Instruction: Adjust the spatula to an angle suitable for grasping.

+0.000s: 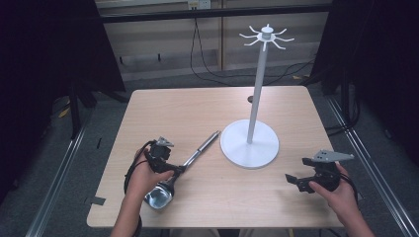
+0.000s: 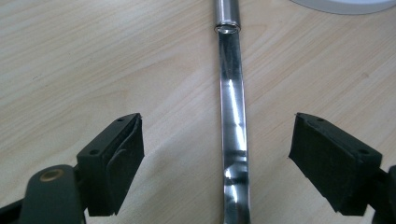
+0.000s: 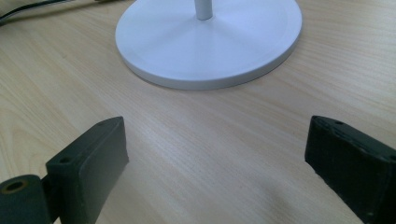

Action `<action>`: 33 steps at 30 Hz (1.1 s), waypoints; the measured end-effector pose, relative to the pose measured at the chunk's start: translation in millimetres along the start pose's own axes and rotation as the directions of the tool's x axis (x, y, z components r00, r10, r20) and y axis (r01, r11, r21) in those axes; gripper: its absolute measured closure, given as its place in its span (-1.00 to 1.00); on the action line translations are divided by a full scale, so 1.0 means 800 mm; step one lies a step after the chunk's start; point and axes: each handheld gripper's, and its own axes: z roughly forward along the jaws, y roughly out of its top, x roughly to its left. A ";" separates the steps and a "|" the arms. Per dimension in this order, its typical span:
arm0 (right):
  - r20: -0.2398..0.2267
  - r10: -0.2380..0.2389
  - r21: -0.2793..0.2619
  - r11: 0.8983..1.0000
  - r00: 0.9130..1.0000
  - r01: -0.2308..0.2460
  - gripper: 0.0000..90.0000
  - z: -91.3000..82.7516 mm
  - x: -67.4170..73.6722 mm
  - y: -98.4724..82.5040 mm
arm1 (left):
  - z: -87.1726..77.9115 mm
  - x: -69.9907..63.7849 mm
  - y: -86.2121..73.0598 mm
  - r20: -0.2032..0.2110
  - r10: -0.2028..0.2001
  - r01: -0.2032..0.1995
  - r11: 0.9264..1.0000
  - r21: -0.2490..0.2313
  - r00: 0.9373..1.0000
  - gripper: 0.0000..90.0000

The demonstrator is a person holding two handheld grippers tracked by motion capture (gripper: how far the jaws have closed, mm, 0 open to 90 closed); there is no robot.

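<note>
High view: a shiny steel ladle (image 1: pixel 180 168) with a long handle is straddled by the left tool (image 1: pixel 177 169), not yet gripped.

Left gripper view detail: the ladle's handle (image 2: pixel 233 126) is seen lying flat on the light wooden table (image 1: pixel 197 108) between widely parted jaws, with neither pad touching it. The right tool (image 1: pixel 295 181) is held wide and empty near the round base of the tall white hook stand (image 1: pixel 250 143). The lift, and presumably a hanging on the stand's hooks, is judged still to be done.

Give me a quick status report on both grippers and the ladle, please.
Left hand-held gripper open, straddling shiny steel ladle handle, not clamped. Right hand-held gripper open, holding nothing. White round-based hook stand beside; nothing blocking.
</note>
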 end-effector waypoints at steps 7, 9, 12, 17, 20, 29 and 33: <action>0.001 0.000 -0.004 1.000 1.000 0.000 -0.88 0.000 0.000 0.001 | 0.002 -0.007 0.004 0.001 0.027 -0.027 1.000 0.014 1.000 -0.59; 0.001 0.000 -0.004 1.000 1.000 0.000 -0.88 0.000 0.000 0.001 | 0.003 -0.010 0.005 -0.006 0.039 -0.038 0.999 0.020 0.999 -0.57; 0.000 0.005 -0.005 1.000 1.000 -0.005 -0.88 0.000 0.000 0.001 | 0.005 -0.013 0.005 0.008 0.052 -0.052 0.998 0.040 0.999 -0.50; -0.002 0.004 -0.007 1.000 1.000 -0.004 -0.88 0.000 0.000 0.001 | 0.008 -0.015 0.004 0.001 0.062 -0.061 0.994 0.089 0.998 -0.32; -0.002 0.007 -0.006 1.000 1.000 -0.007 -0.88 -0.001 0.000 0.000 | 0.010 -0.016 0.003 -0.006 0.066 -0.065 0.992 0.109 0.998 -0.26; -0.007 0.004 -0.006 1.000 1.000 -0.004 -0.88 0.000 0.000 0.000 | 0.011 -0.013 -0.001 -0.009 0.054 -0.052 0.982 0.182 0.998 0.05; -0.007 0.006 -0.009 1.000 1.000 -0.006 -0.88 0.000 0.000 0.001 | 0.011 -0.013 -0.002 -0.026 0.056 -0.050 0.979 0.199 0.998 0.16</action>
